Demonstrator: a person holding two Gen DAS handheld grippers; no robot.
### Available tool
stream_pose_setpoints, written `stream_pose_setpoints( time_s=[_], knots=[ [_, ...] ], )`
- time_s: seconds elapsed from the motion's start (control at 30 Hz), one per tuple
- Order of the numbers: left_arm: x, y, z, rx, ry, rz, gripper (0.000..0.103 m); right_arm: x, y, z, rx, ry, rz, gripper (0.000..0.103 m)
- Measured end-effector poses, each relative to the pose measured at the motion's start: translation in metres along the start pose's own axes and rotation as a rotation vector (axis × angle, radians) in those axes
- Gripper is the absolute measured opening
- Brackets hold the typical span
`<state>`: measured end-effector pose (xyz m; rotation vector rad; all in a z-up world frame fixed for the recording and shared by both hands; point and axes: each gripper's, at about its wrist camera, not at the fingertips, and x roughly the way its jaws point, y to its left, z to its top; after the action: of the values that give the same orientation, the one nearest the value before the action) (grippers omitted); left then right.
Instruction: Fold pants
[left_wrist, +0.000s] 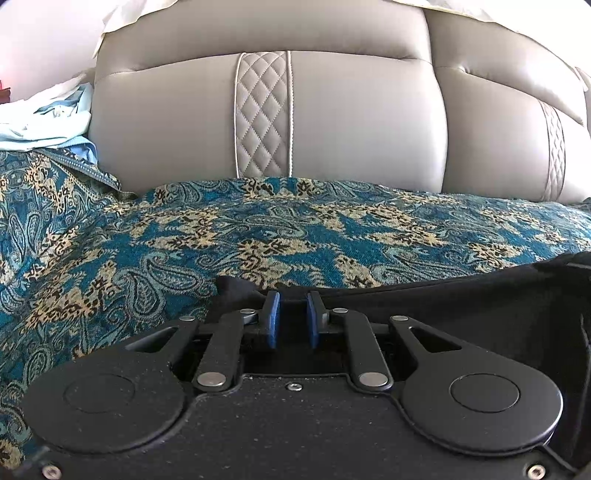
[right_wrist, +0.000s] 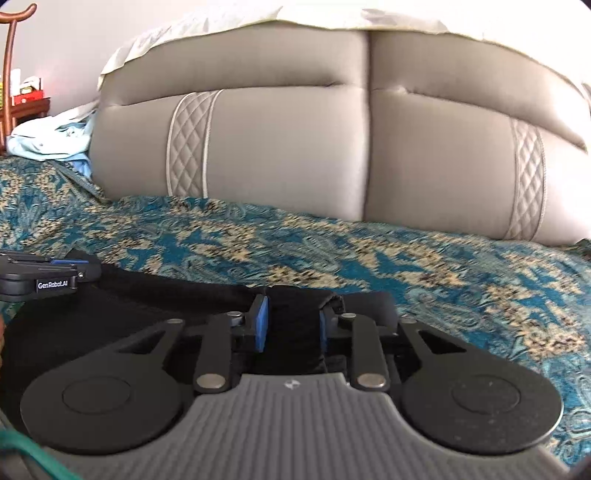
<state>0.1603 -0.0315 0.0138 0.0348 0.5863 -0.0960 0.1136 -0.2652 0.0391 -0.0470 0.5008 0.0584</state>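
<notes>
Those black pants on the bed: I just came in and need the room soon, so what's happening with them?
A person is folding the black pants on the patterned bedspread, a handheld gripper in each hand. The right gripper has a bunch of the dark fabric between its blue pads. The left gripper is shut on the pants' edge further along. The pants lie low on the spread, the fold not finished.

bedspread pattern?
Teal paisley with cream and black motifs on the bedspread; clearest in the left wrist view.
</notes>
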Motion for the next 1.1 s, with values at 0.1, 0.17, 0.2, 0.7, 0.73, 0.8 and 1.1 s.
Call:
stream_pose_setpoints(
  time_s=[0.1, 0.17, 0.2, 0.7, 0.73, 0.8, 1.1],
  knots=[
    [0.003, -0.004, 0.0, 0.01, -0.011, 0.008, 0.017, -0.003, -0.004, 0.002, -0.002, -0.027, -0.044, 0.021],
    [0.005, -0.006, -0.001, 0.024, -0.019, 0.022, 0.018, -0.001, -0.009, 0.005, -0.005, -0.026, -0.078, 0.021],
    [0.006, -0.007, -0.001, 0.029, -0.022, 0.025, 0.019, 0.002, -0.015, 0.005, 0.016, -0.009, -0.068, 0.022],
    [-0.037, 0.009, -0.003, -0.056, -0.074, -0.034, 0.054, 0.015, -0.05, -0.007, 0.123, 0.077, -0.135, 0.05],
    [-0.047, 0.01, -0.008, -0.055, -0.077, -0.039, 0.056, 0.011, -0.053, -0.008, 0.137, 0.064, -0.128, 0.056],
    [-0.065, 0.012, -0.022, -0.055, -0.079, -0.052, 0.056, -0.001, -0.052, -0.009, 0.128, 0.015, -0.129, 0.062],
    [-0.133, 0.0, -0.094, -0.028, -0.045, -0.013, 0.057, -0.071, 0.001, -0.032, 0.033, -0.178, 0.002, 0.093]
  ],
)
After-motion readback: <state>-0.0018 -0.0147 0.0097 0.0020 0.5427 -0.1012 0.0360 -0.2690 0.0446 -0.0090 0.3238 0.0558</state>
